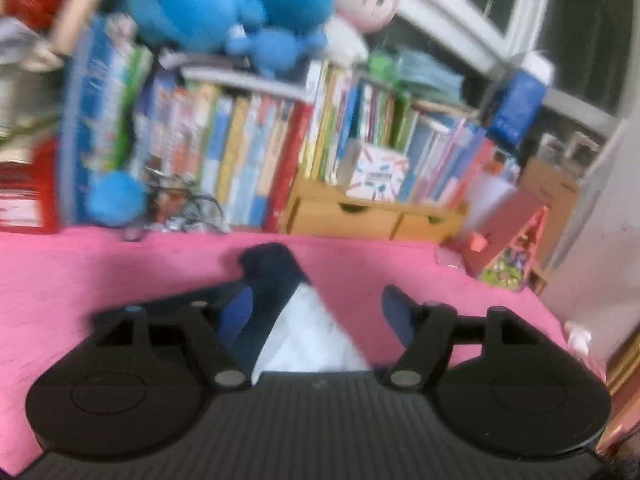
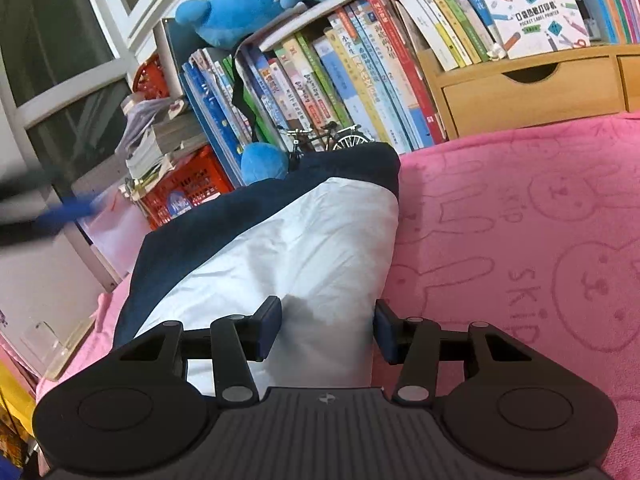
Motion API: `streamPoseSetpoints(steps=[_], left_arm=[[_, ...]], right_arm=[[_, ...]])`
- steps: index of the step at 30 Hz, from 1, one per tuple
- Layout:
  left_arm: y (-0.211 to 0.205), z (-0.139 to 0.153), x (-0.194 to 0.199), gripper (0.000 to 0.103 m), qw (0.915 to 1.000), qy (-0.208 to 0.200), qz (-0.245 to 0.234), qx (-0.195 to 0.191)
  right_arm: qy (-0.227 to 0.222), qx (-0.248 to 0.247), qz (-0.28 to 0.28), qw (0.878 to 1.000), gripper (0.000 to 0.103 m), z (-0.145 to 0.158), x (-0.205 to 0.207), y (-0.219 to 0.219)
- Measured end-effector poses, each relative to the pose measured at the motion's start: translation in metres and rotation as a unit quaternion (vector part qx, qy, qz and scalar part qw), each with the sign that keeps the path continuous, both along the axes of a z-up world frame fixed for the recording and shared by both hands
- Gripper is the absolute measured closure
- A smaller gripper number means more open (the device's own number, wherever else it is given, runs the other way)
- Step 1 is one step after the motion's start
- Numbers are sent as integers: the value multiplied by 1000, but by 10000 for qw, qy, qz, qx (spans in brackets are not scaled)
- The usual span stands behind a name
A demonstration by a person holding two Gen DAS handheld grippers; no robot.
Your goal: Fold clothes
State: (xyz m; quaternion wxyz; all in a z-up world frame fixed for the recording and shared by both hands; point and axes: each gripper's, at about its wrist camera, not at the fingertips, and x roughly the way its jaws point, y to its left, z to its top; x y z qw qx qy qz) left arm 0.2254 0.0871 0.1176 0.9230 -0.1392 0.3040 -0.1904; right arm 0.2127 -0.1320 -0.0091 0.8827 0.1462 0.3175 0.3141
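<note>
Left wrist view: the left gripper stands open above the one garment, a navy-and-white piece lying on the pink towel, and nothing is pinched, so the loose fold could spring back. Right wrist view: the right gripper hangs with jaws apart over the garment's white panel, pads clear; closing carelessly here could bunch the cloth and spoil the fold. One garment, two grippers.

Both grippers apart-jawed, tilted downward.
</note>
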Motion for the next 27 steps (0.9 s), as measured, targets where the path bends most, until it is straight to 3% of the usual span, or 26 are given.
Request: streamPoseSetpoints(steps=[4, 8, 10, 11, 12, 13, 18, 25, 26, 27], left_arm=[[-8, -36, 75, 30, 9932, 1029, 312, -456], [-10, -67, 101, 29, 9843, 1569, 511, -623], [-12, -73, 103, 33, 9840, 1550, 496, -728], [-15, -74, 105, 41, 9852, 1479, 485, -715], [-15, -75, 107, 62, 9859, 1431, 487, -719], [-15, -76, 109, 74, 9864, 1388, 491, -725], [-4, -78, 117, 90, 9850, 1224, 421, -1139], [20, -73, 138, 94, 9735, 949, 882, -1882], [21, -72, 135, 92, 9742, 1005, 841, -1838], [21, -70, 132, 75, 9751, 1068, 788, -1779]], right_arm=[[-4, 1, 17, 10000, 53, -1, 0, 0], [-26, -63, 48, 10000, 52, 0, -1, 3], [-37, -102, 71, 9999, 51, 0, -1, 5], [-33, -107, 79, 9999, 51, 0, -1, 5], [-29, -109, 86, 9999, 51, -1, -1, 5], [-29, -114, 88, 9999, 51, -1, -1, 6], [42, -85, 121, 9999, 50, -3, 0, 6], [94, -27, 157, 9998, 48, -3, 1, 4], [107, -13, 159, 9998, 48, -3, 1, 4], [120, 1, 161, 9998, 48, -3, 2, 4]])
